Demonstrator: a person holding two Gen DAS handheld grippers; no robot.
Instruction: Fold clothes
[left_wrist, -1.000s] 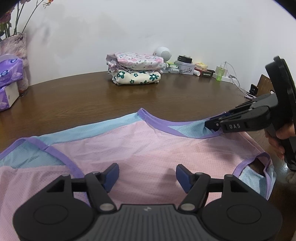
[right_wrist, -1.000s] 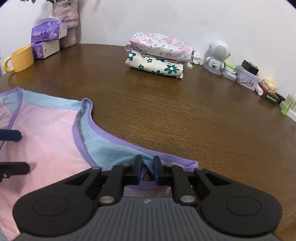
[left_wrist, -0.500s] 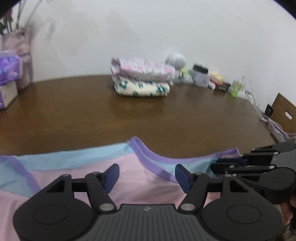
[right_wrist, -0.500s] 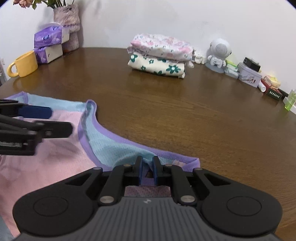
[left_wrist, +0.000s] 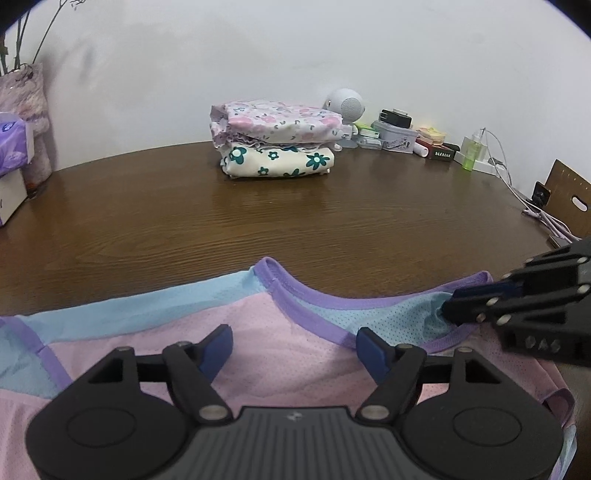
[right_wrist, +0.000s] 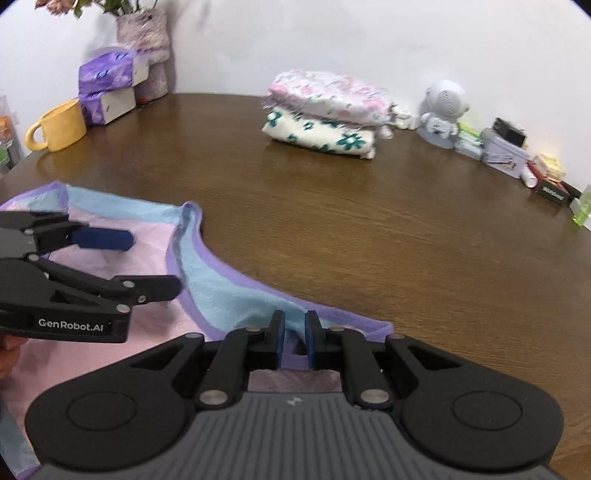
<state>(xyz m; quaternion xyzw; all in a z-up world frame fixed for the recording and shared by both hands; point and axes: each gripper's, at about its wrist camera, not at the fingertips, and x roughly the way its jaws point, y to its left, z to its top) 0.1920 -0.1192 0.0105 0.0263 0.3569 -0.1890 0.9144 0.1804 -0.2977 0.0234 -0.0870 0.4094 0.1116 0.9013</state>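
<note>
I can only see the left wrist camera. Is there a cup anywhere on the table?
Observer: Yes. The right wrist view shows a yellow mug at the far left of the table, beside the purple tissue packs.
Operator: Is the other gripper really holding the shirt?
Observer: Yes. The right gripper is shut on the purple edge of the pink top, and fabric shows pinched between its pads.
Operator: What does my gripper look like from there?
Observer: Seen from the side, the left gripper has white lettering on it. Its jaws are opening over the top, with nothing pinched.
</note>
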